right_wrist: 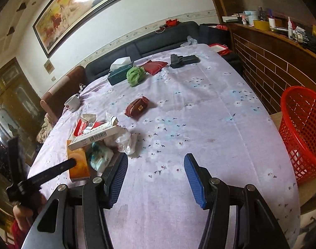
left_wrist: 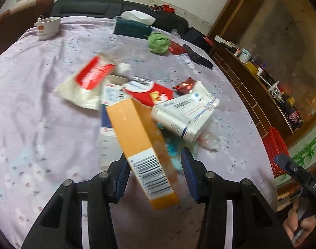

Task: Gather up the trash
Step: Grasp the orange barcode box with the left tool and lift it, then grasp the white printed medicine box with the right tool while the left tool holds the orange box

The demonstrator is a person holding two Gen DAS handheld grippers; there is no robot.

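- Left gripper [left_wrist: 154, 174]: jaws wide, the orange box [left_wrist: 140, 145] between them but not clearly pinched — square the pads on its long sides before closing.
- Right gripper [right_wrist: 155, 176]: spread open, empty, over bare tablecloth [right_wrist: 199, 108].
- Beyond: the trash pile [left_wrist: 149, 99], touching and overlapping.
- Farthest: the red basket [right_wrist: 303, 130] beside the table edge — likely the drop point.
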